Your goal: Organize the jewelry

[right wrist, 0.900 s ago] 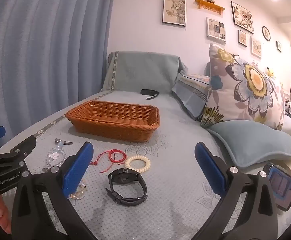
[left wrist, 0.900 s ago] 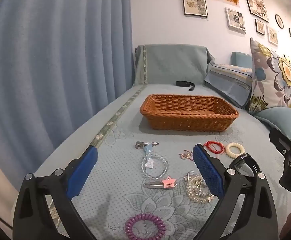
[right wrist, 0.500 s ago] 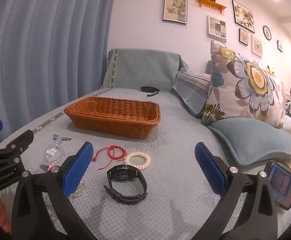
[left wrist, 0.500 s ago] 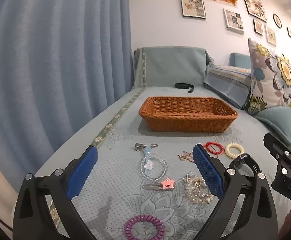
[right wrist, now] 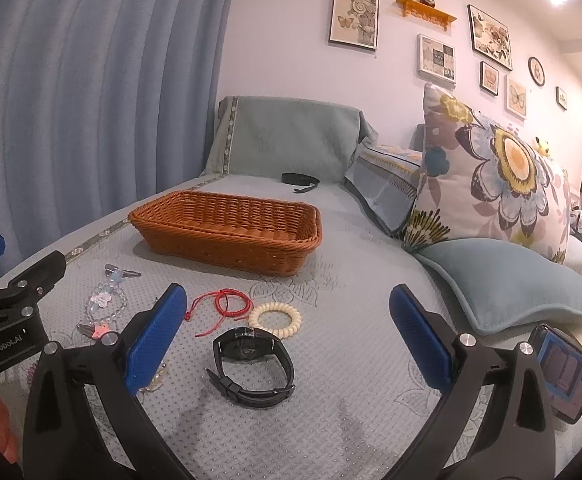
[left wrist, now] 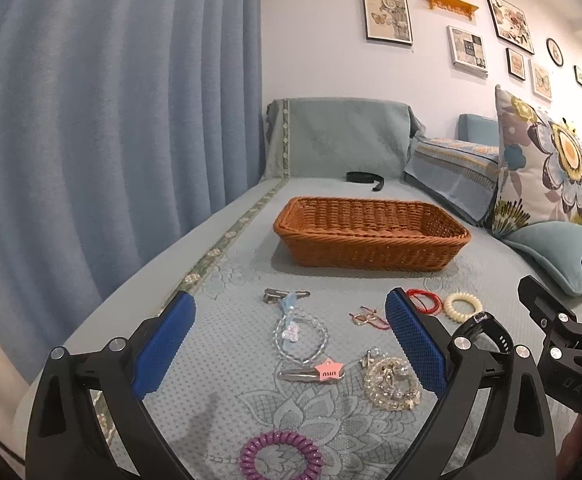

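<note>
A brown wicker basket (left wrist: pixel 371 236) (right wrist: pixel 227 232) stands empty on the grey-blue sofa seat. Before it lie a clear bead bracelet (left wrist: pixel 301 334), a pink star hair clip (left wrist: pixel 315 373), a crystal brooch (left wrist: pixel 389 382), a purple coil tie (left wrist: pixel 281 456), a red string bracelet (right wrist: pixel 229 304), a cream bead bracelet (right wrist: pixel 276 319) and a black watch (right wrist: pixel 251 364). My left gripper (left wrist: pixel 287 344) is open above the bead bracelet and clip. My right gripper (right wrist: pixel 287 340) is open above the watch. Both are empty.
A blue curtain (left wrist: pixel 111 120) hangs at the left. A floral pillow (right wrist: pixel 491 176) and a blue cushion (right wrist: pixel 507 280) lie at the right. A black strap (right wrist: pixel 299 180) lies behind the basket. A phone (right wrist: pixel 563 372) sits at the right edge.
Both grippers have tilted slightly, so the scene sits a little lower in view. The jewelry and basket have not moved. Both stay open.
</note>
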Demonstrator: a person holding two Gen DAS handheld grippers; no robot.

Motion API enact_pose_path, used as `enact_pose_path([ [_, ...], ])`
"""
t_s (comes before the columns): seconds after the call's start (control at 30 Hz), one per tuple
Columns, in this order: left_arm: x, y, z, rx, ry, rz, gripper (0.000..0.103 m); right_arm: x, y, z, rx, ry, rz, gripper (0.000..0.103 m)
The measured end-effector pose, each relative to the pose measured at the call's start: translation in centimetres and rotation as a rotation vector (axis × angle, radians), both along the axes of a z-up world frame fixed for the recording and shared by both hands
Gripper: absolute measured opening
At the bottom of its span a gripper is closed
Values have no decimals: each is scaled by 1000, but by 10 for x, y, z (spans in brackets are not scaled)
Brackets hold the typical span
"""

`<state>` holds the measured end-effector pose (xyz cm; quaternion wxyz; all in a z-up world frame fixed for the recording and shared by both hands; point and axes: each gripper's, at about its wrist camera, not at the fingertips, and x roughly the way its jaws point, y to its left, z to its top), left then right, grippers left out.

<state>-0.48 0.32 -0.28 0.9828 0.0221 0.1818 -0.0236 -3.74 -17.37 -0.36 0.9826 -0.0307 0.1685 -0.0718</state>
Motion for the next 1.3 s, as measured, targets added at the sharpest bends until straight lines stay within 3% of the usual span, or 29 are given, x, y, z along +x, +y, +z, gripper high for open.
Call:
enact_pose_path([
  [1.3,0,-8,-3,23,18,-13,93,2,0,-3,3,18,18,96],
])
